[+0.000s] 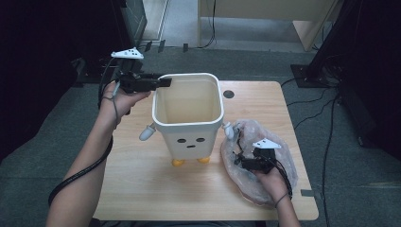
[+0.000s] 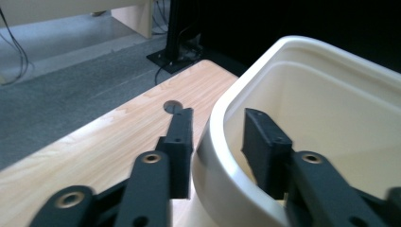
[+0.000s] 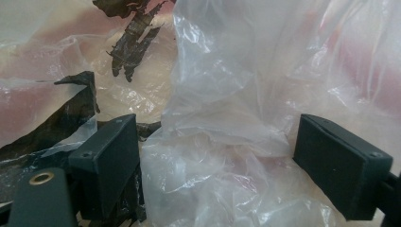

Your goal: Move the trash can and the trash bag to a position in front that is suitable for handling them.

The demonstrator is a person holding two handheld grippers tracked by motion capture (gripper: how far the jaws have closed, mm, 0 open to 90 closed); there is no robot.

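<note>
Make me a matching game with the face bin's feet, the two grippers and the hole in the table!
Things:
1. bin feet
2. left gripper
3. right gripper
4. table hole

Places or colours:
A. over the plastic bag
B. orange
C. behind the bin
D. jaws astride the bin's rim

Pairs: 1-B, 2-D, 3-A, 4-C

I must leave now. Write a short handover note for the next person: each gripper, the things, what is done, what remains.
Left gripper: jaws astride the rim of the cream bin, one inside, one outside; firm grip not clear.
Right gripper: jaws wide open, clear plastic bag bunched between them, not pinched.
Bin stands upright at the middle of the table, nothing visible inside; bag lies to its right.
Done: both grippers placed.
Left, probably: pinch the bag, line the bin.
</note>
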